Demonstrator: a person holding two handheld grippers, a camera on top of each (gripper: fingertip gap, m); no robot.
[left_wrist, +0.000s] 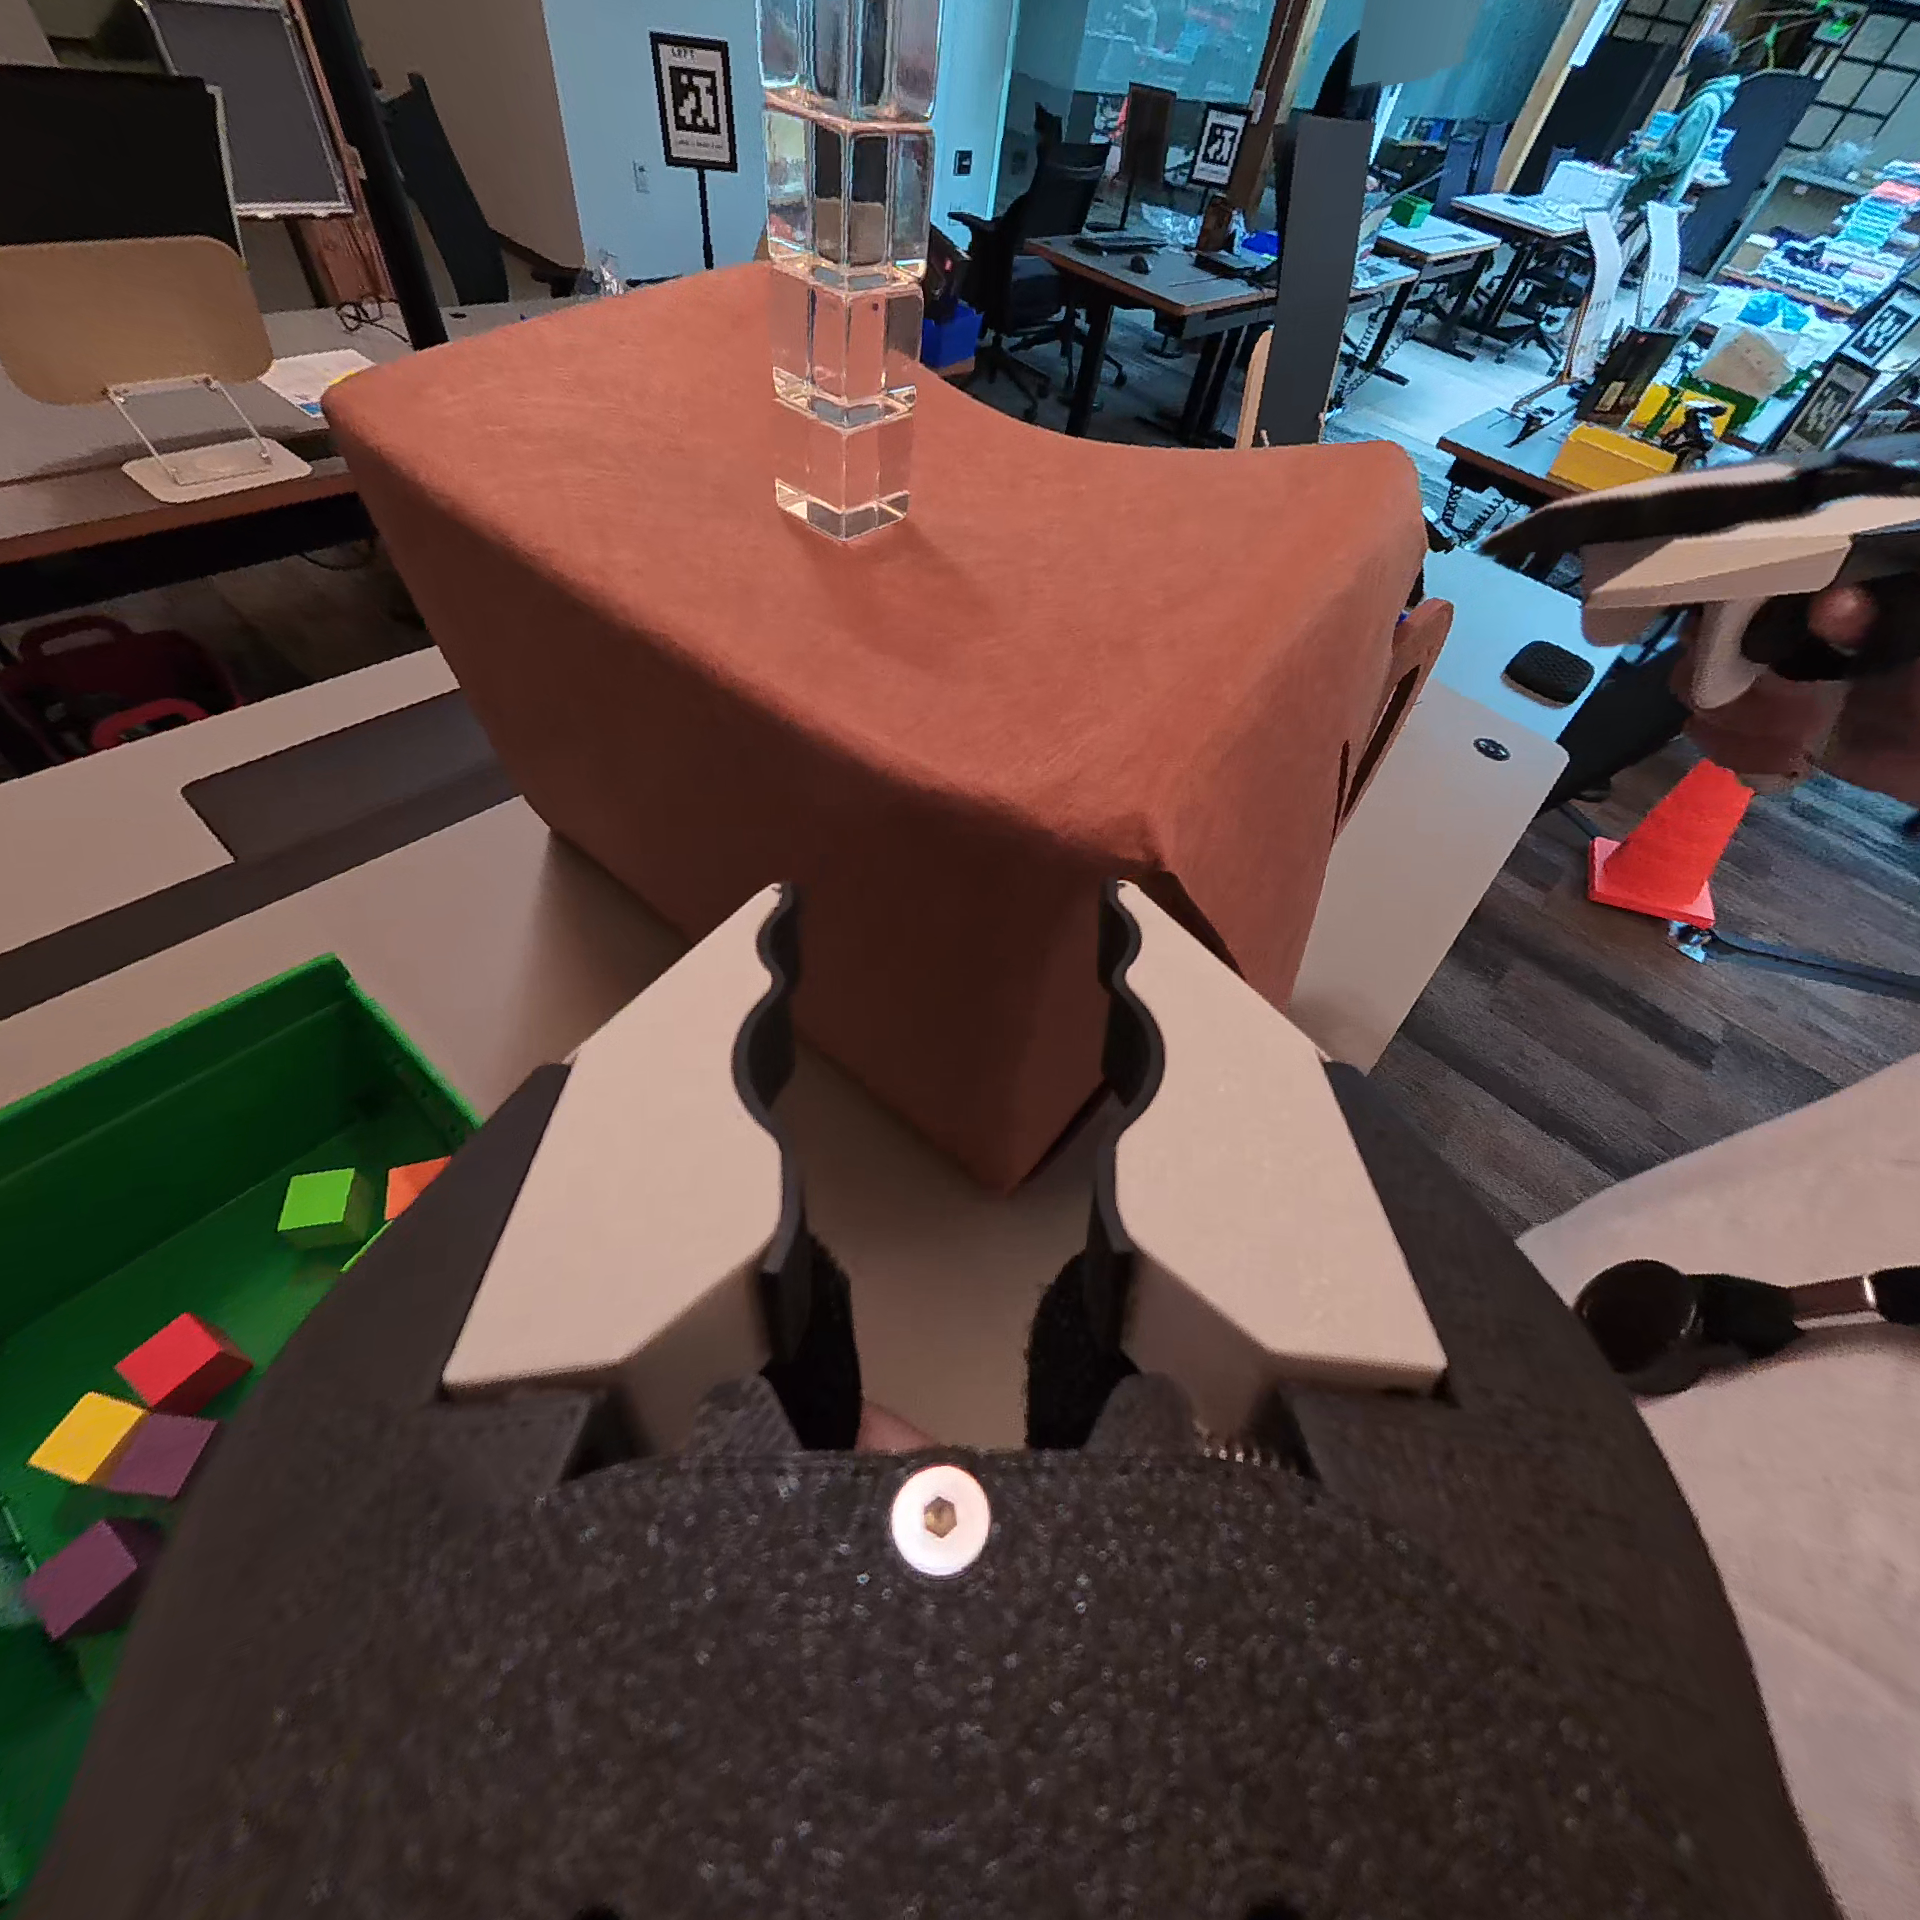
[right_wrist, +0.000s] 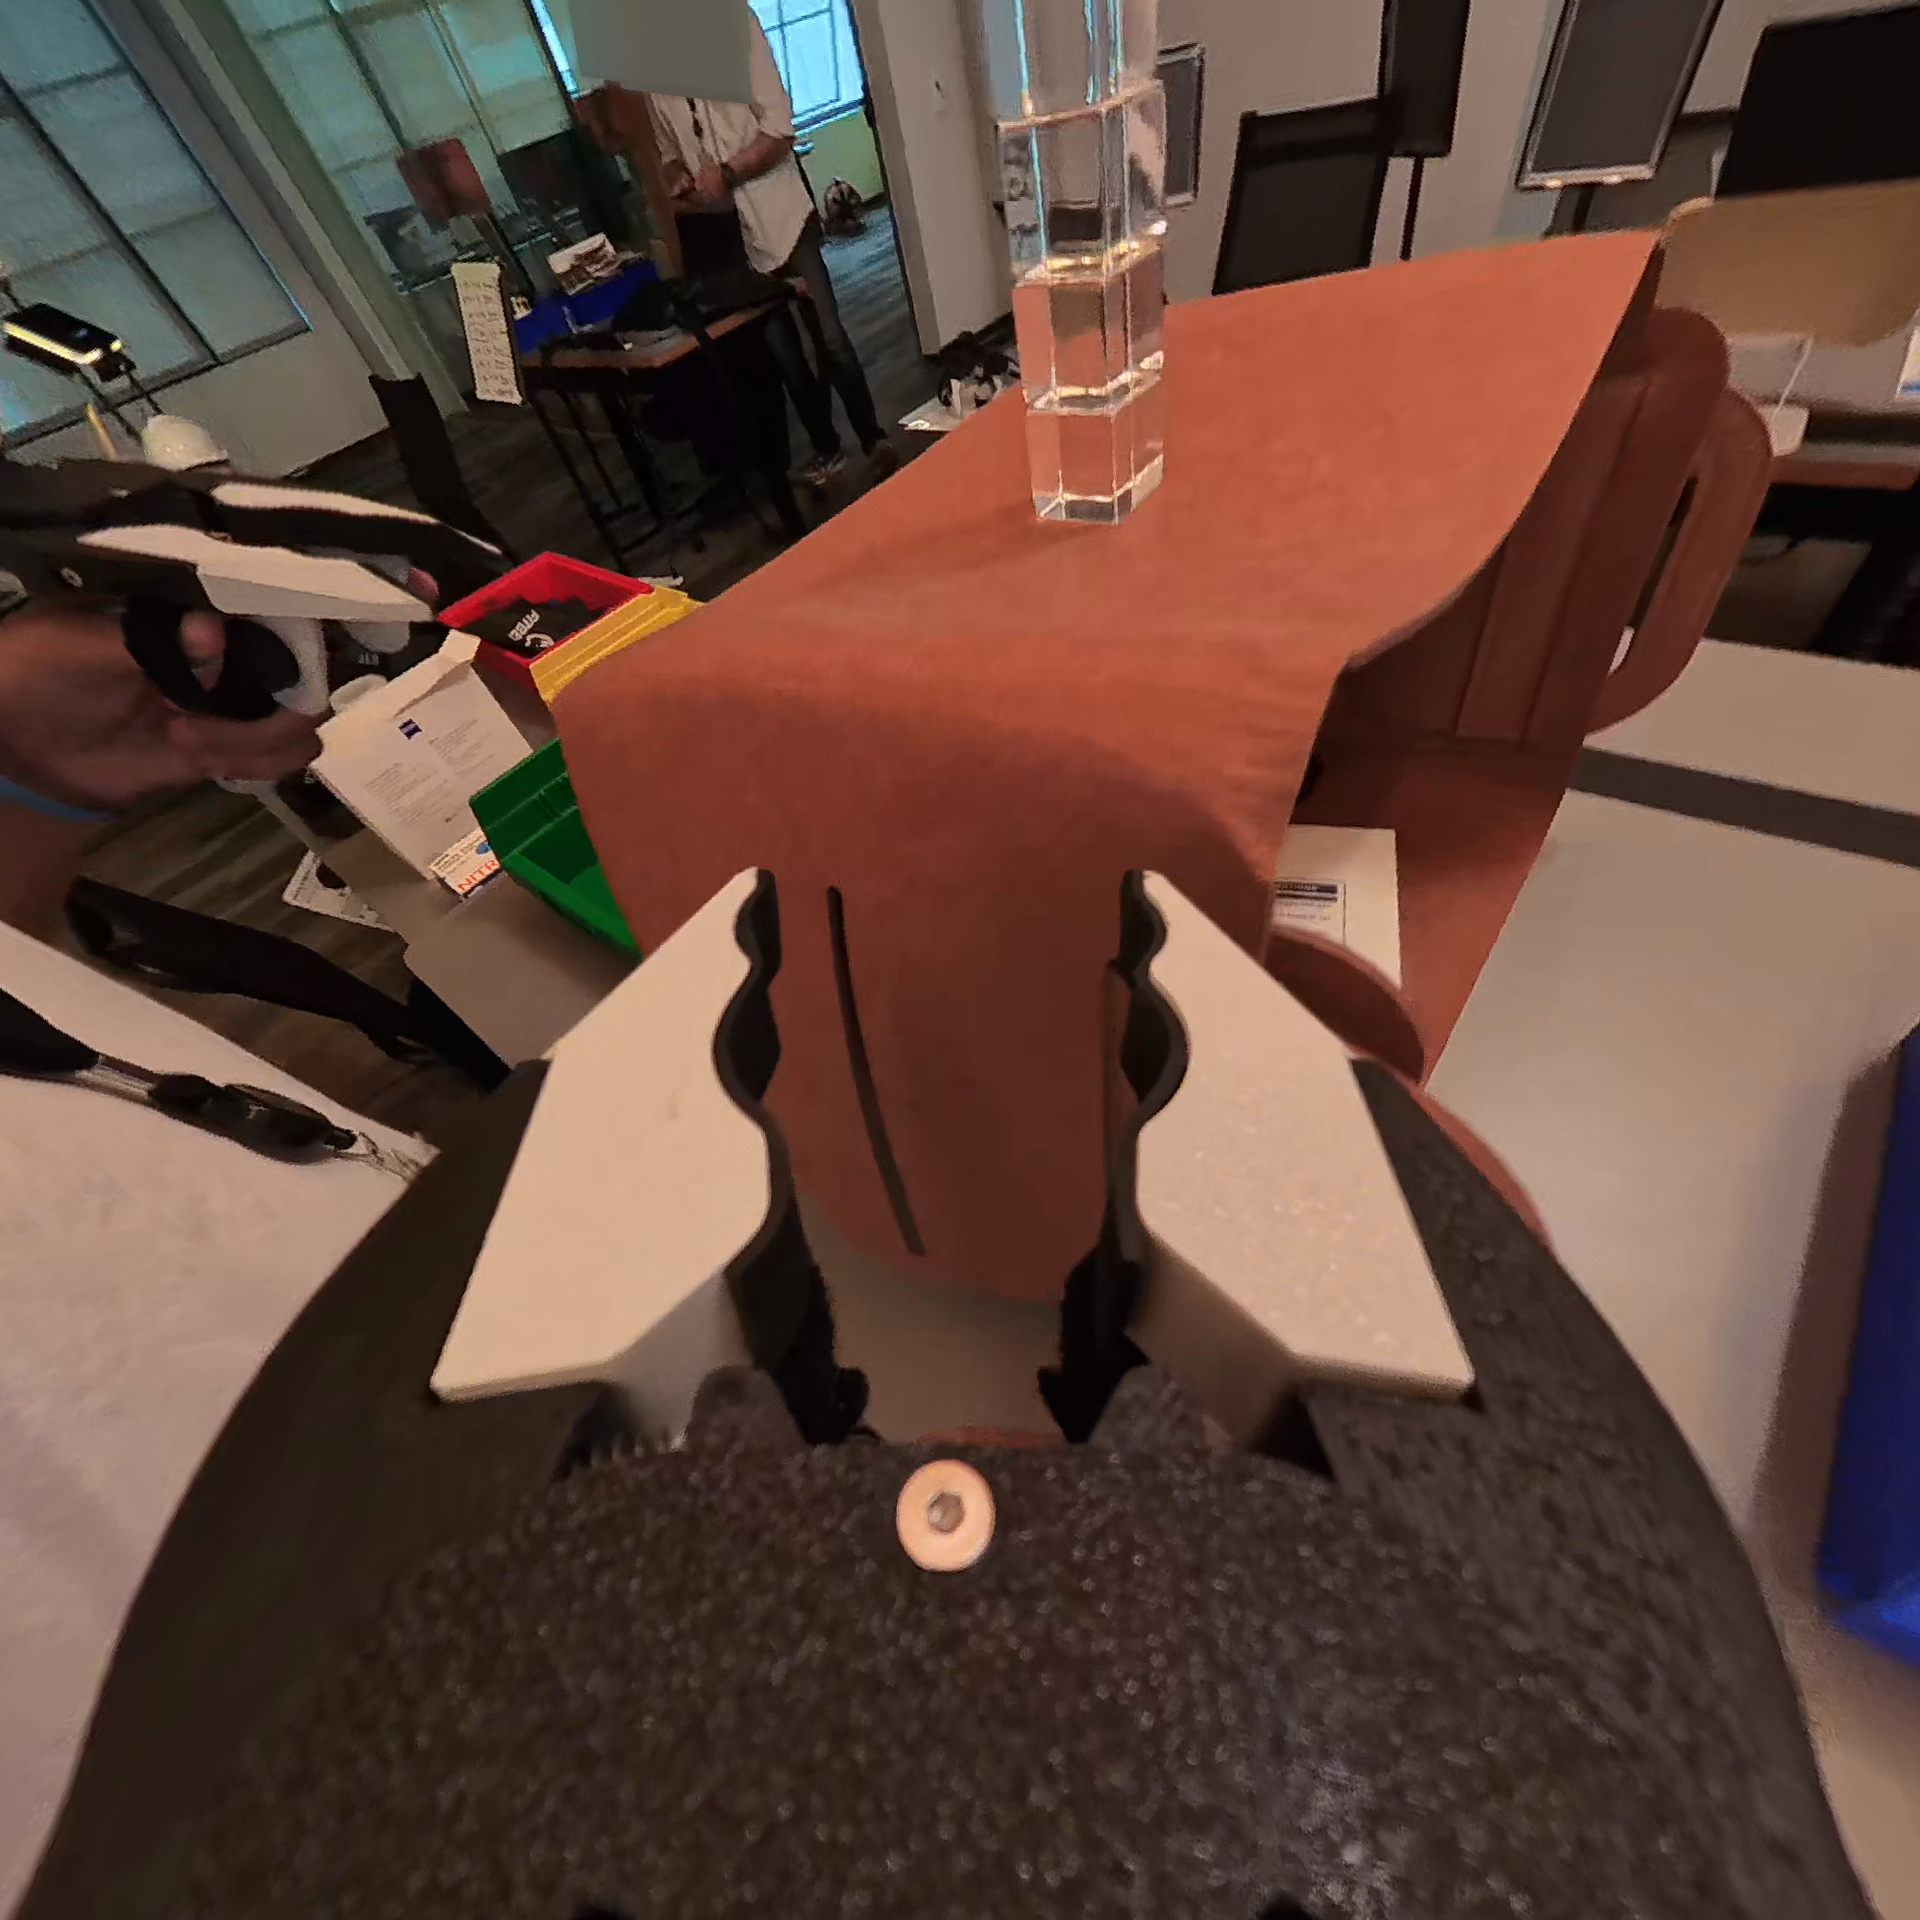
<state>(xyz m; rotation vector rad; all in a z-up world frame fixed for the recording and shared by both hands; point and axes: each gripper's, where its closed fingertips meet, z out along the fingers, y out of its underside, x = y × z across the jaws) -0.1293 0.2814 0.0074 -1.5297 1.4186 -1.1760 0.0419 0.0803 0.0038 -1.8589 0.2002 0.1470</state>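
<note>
A tall stack of clear cubes (left_wrist: 844, 312) stands on a raised box draped in a rust-brown cloth (left_wrist: 831, 707). The stack also shows in the right wrist view (right_wrist: 1091, 312), on the same cloth (right_wrist: 987, 675). My left gripper (left_wrist: 948, 904) is open and empty, held low in front of the box's near corner. My right gripper (right_wrist: 945, 894) is open and empty, facing the hanging side of the cloth. Each gripper shows far off in the other's view: the right one at the right edge (left_wrist: 1704, 551), the left one at the left edge (right_wrist: 260, 571).
A green bin (left_wrist: 156, 1195) at the lower left holds several coloured cubes. An orange cone (left_wrist: 1662, 842) stands on the wood floor to the right. Red, yellow and green bins (right_wrist: 561, 644) and a white box (right_wrist: 416, 758) sit left of the cloth. A person stands far behind.
</note>
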